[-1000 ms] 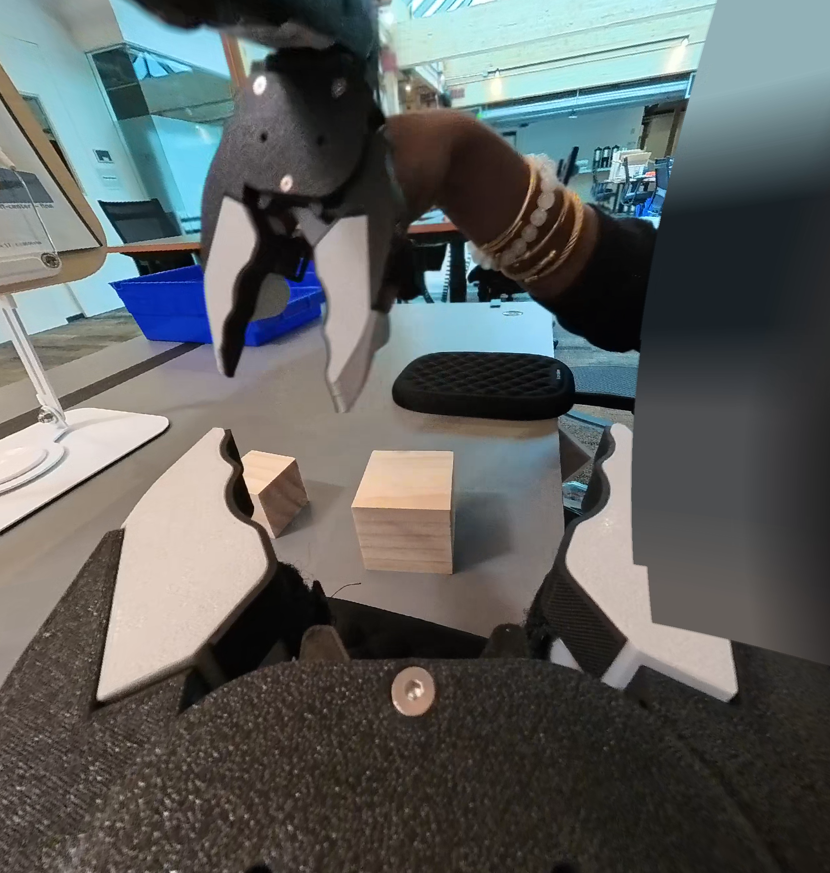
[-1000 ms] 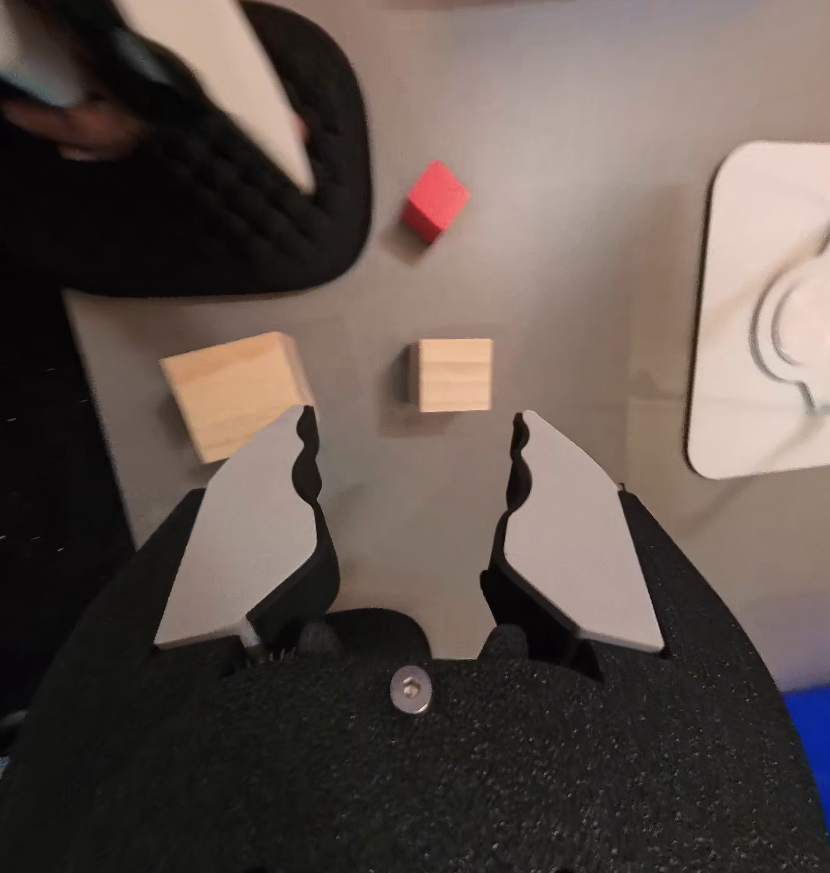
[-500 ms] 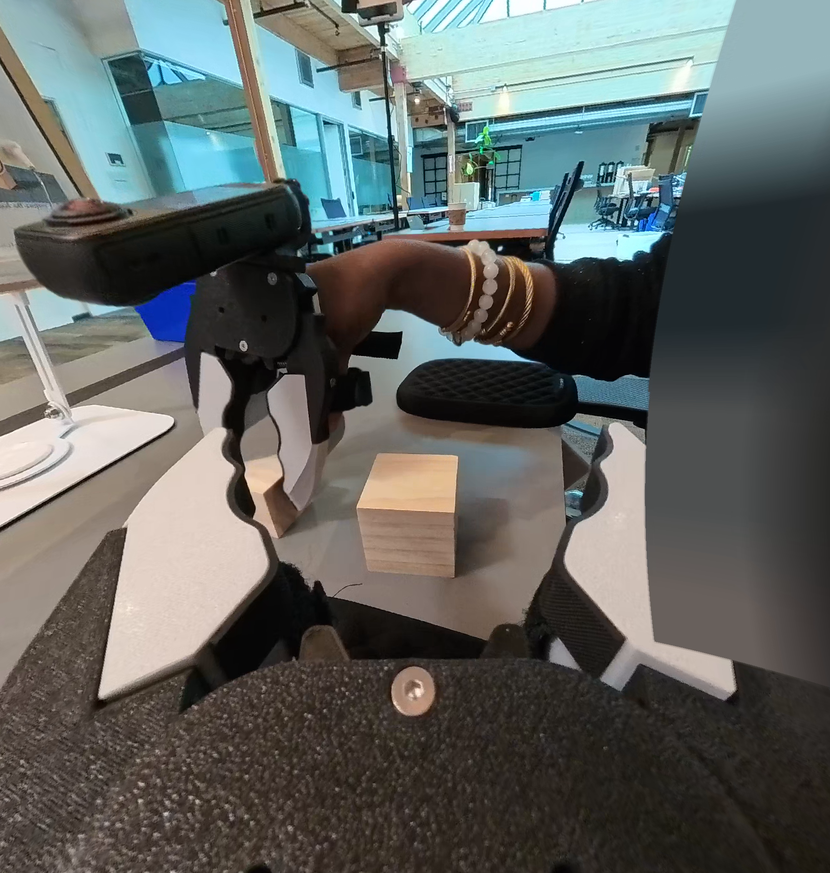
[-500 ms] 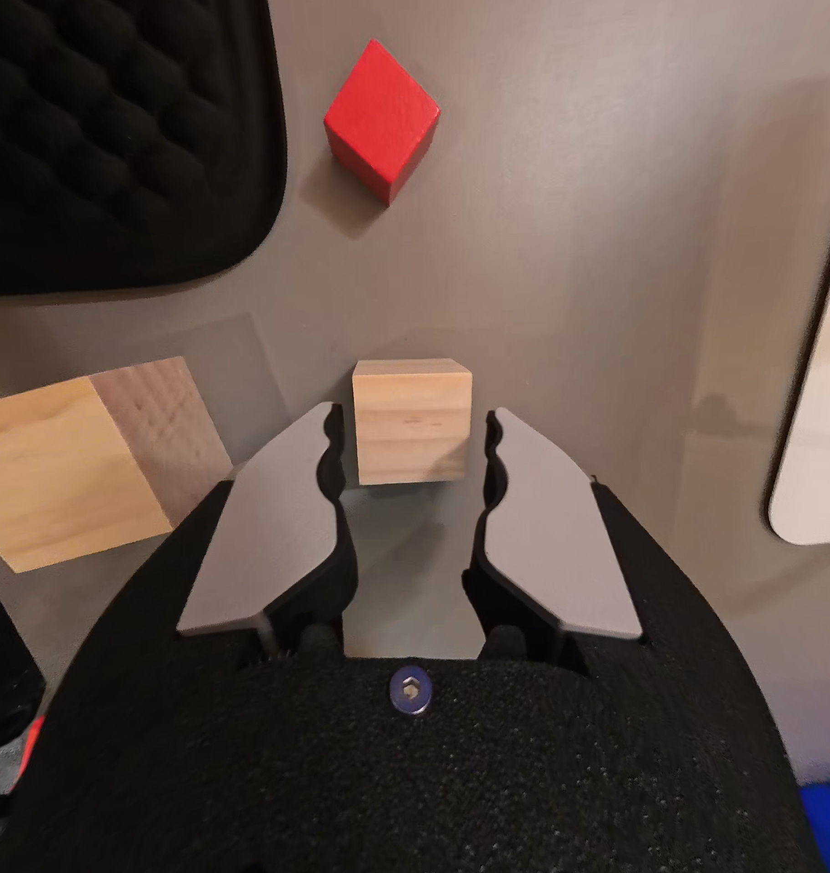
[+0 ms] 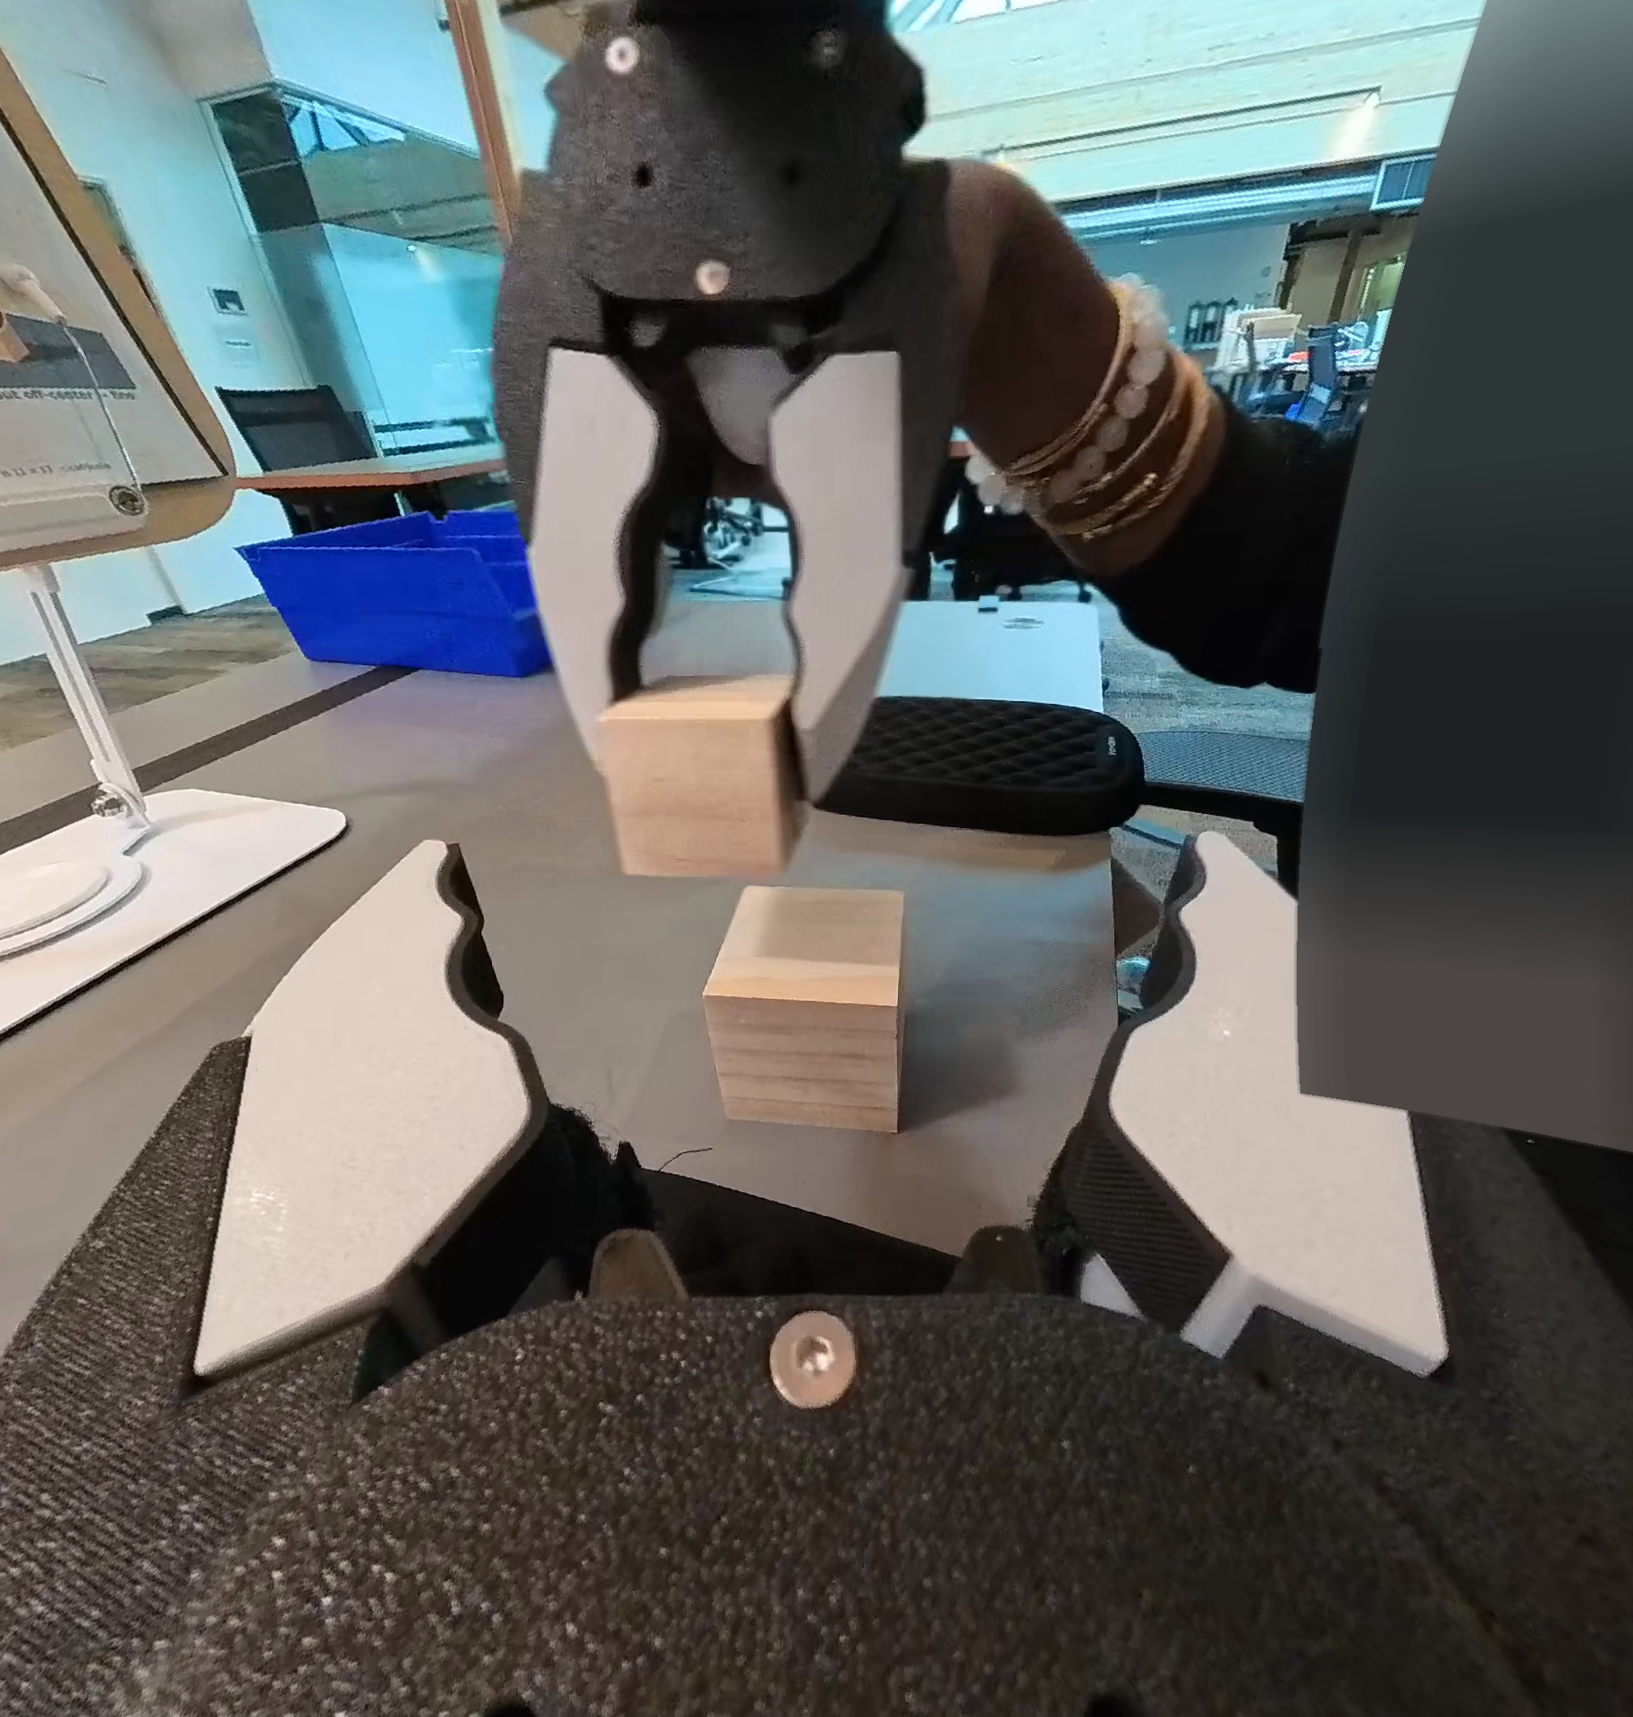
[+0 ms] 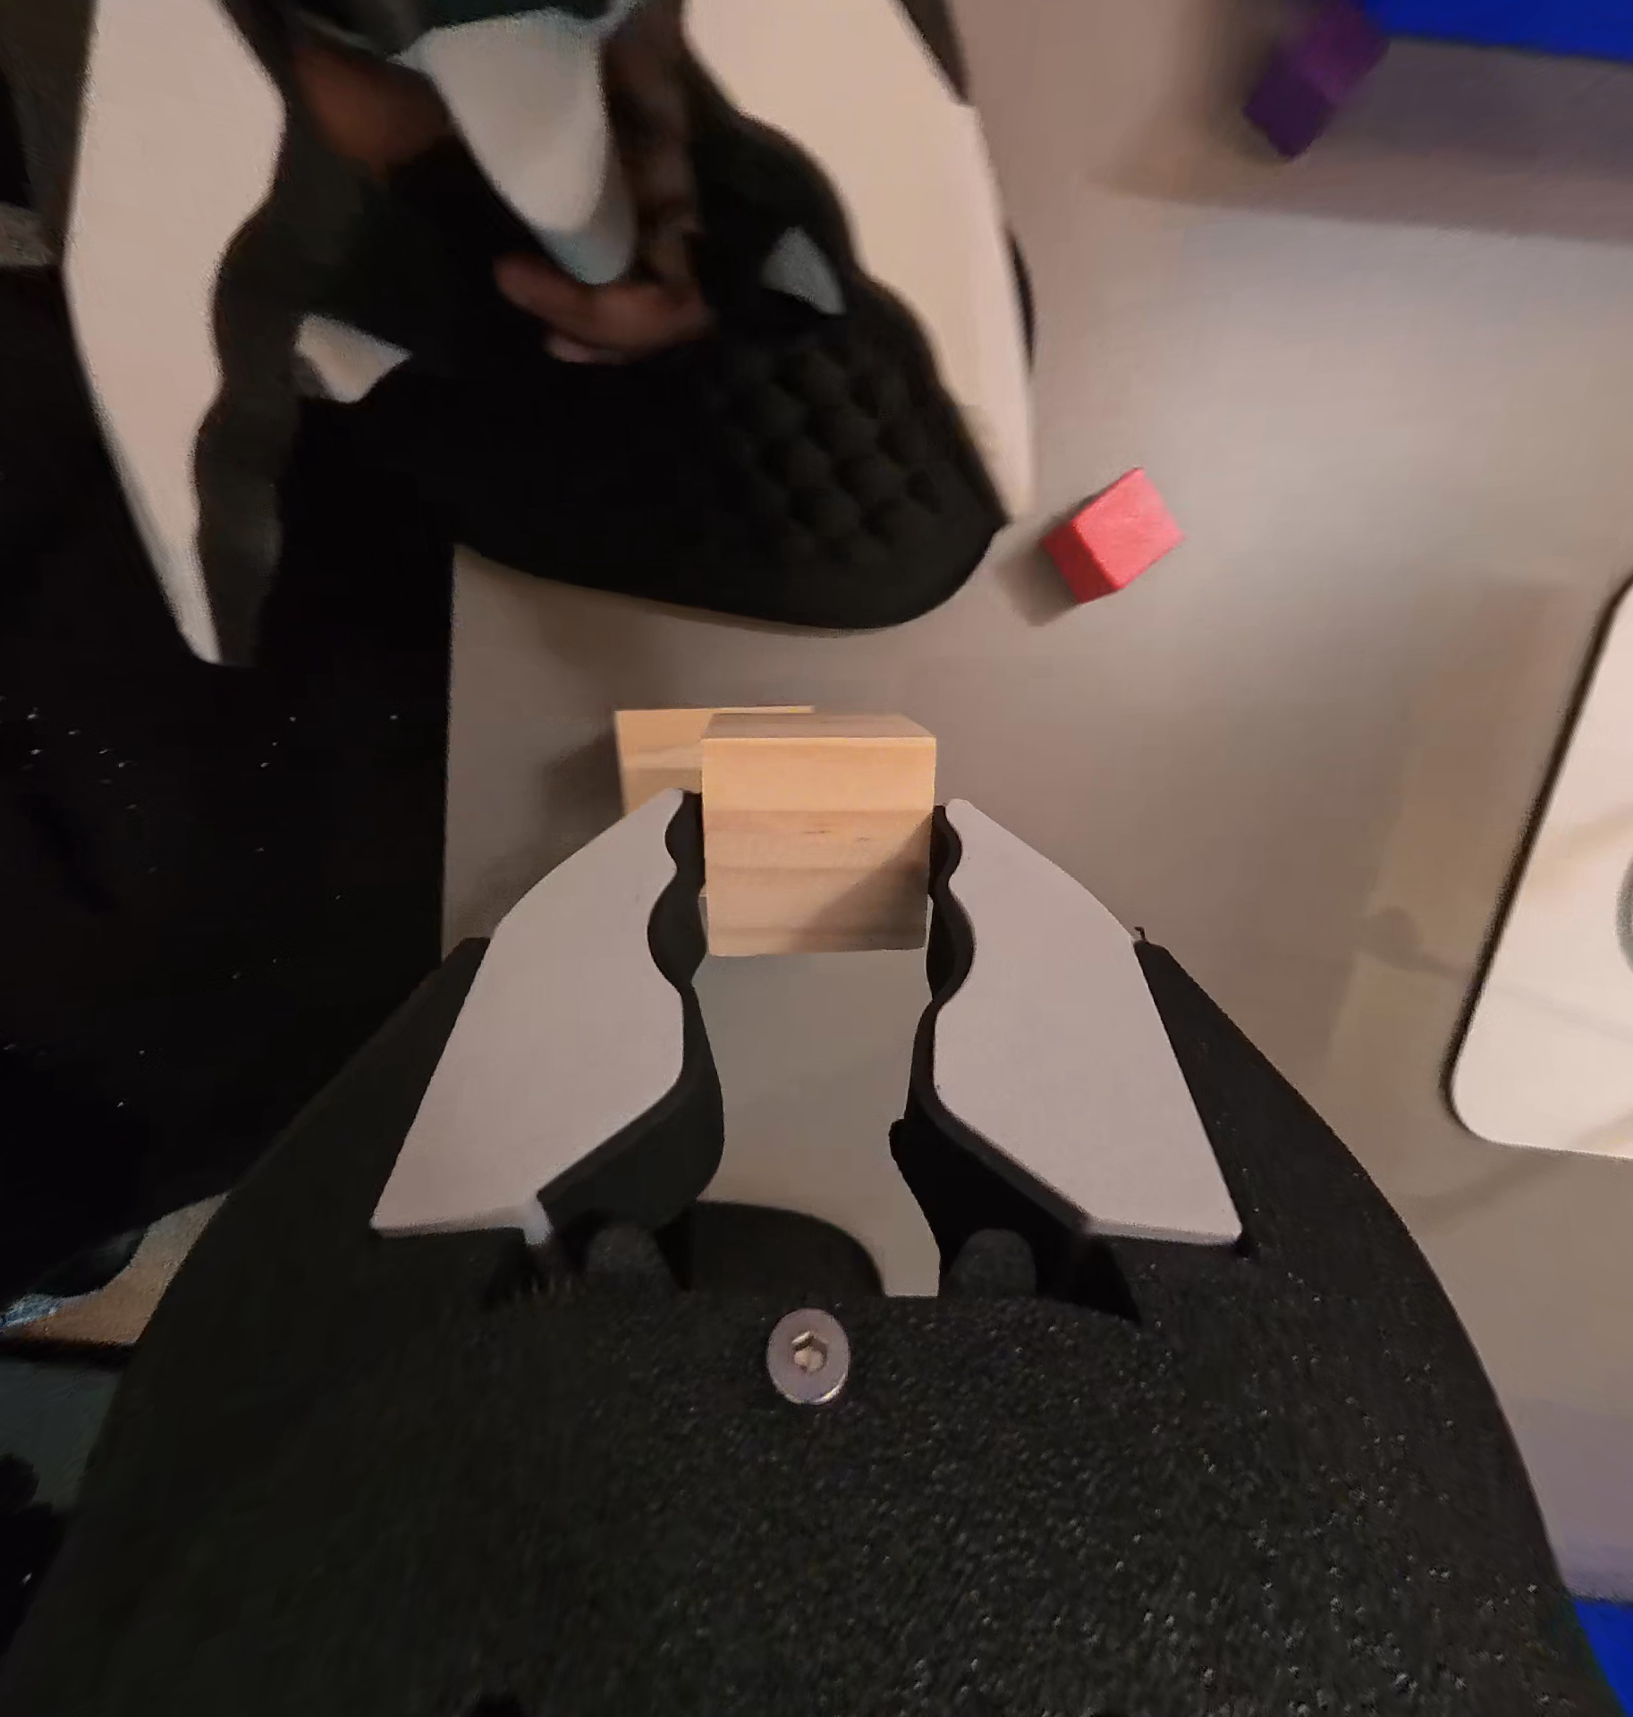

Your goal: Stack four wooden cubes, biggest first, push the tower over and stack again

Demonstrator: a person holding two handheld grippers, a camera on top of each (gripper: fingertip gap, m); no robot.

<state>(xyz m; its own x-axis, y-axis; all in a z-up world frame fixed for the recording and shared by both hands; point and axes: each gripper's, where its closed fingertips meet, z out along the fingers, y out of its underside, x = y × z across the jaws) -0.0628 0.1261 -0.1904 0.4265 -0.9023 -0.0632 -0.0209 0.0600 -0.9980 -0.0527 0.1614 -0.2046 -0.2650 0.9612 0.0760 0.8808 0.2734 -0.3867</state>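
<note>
My right gripper (image 6: 817,836) clamping small pale wooden cube (image 6: 817,836), carrying it clear of grey table (image 6: 1259,743), just above larger pale wooden cube (image 5: 808,1013); keeping faces level. Left gripper (image 5: 822,929) spread wide, empty.

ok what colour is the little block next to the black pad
Red. The little block lies on the grey table beside the black pad, clearest in the right wrist view.

Open-plan office: desks (image 5: 376,469), swivel chairs (image 5: 1333,348), glass partitions (image 5: 404,307)
</note>
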